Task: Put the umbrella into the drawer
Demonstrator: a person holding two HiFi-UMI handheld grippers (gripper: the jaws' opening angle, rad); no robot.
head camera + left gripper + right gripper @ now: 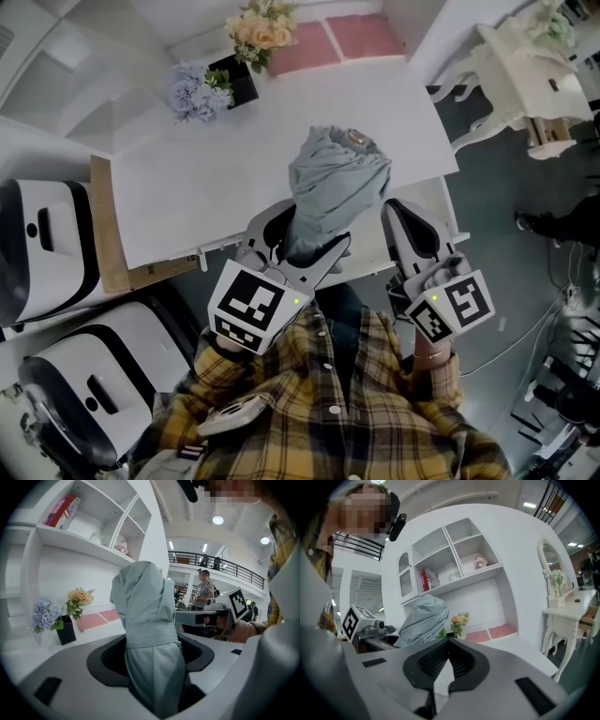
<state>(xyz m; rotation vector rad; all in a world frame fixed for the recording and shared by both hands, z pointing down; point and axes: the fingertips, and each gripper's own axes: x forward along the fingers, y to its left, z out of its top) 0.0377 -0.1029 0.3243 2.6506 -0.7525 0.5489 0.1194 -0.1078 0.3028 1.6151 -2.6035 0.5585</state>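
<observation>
Contents of the head view, left to right.

- Desk (pixel 187 187), white: one. It fills the middle of the frame.
- Flower bunches: two. The lilac bunch (pixel 192 89) is at upper left and the peach bunch (pixel 262 28) at top centre. Both are at the desk's far edge, well apart from the grippers.
- Left gripper (pixel 300 239): one, centre frame. Its jaws are clamped on the lower part of the umbrella.
- Umbrella (pixel 333 183), grey-blue and folded: one. It is held upright above the desk's near edge, probably ready to be carried to the drawer.
- Pink mats (pixel 366 37): two, side by side at the top of the frame.
- Right gripper (pixel 403 220): one, just right of the umbrella. Its jaws are together with nothing between them, so it is probably kept free to pull the drawer open.
- Dressing table (pixel 525 66): one, upper right.
- Drawer: none can be picked out with certainty.
</observation>
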